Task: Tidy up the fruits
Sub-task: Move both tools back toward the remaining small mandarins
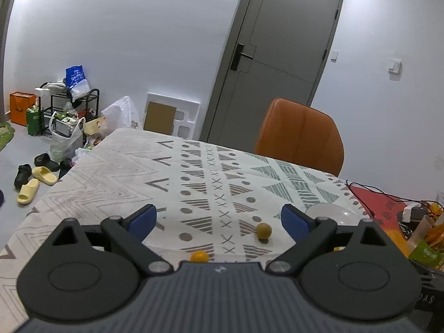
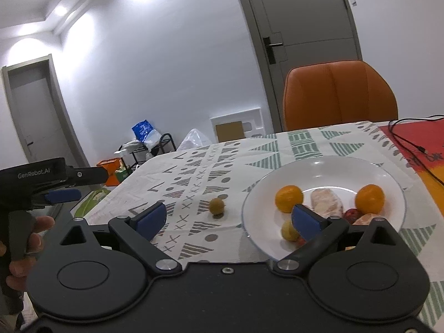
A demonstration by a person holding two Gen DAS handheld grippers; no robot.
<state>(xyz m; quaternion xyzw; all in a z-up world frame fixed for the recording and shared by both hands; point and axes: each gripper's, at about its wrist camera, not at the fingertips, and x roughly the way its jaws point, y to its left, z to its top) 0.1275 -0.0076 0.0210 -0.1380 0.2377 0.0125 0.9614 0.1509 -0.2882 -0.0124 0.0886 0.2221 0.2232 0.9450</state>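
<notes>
Two loose fruits remain on the table (image 2: 194, 166) outside the white plate (image 2: 394, 183), which serves as landmark.

Item 1: small olive-brown round fruit (image 2: 216, 206), on the patterned cloth just left of the plate's rim, not touching it. No long axis; it is a ball, so approach angle matters little.

Item 2: small orange round fruit (image 1: 199, 256), seen only from the left wrist view, nearer to that camera than item 1 (image 1: 263, 231) and partly hidden by the tool body.

Plate contents: two orange citrus fruits (image 2: 288, 198), a pale peeled piece between them, a yellowish small fruit (image 2: 289, 231) at the near rim, reddish pieces partly hidden.

Left hand-held gripper (image 1: 219, 217): jaws spread wide, nothing held; hovers above the table left of the plate. Item 1 lies ahead and slightly right, within the span of its fingers; item 2 lies below, close under it.

Right hand-held gripper (image 2: 230, 216): jaws spread wide, nothing held; right finger over the plate's near rim. Item 1 lies ahead, between its fingers.

Judgement: both tools are near item 1; either would lower onto it, then carry it right to the plate.
</notes>
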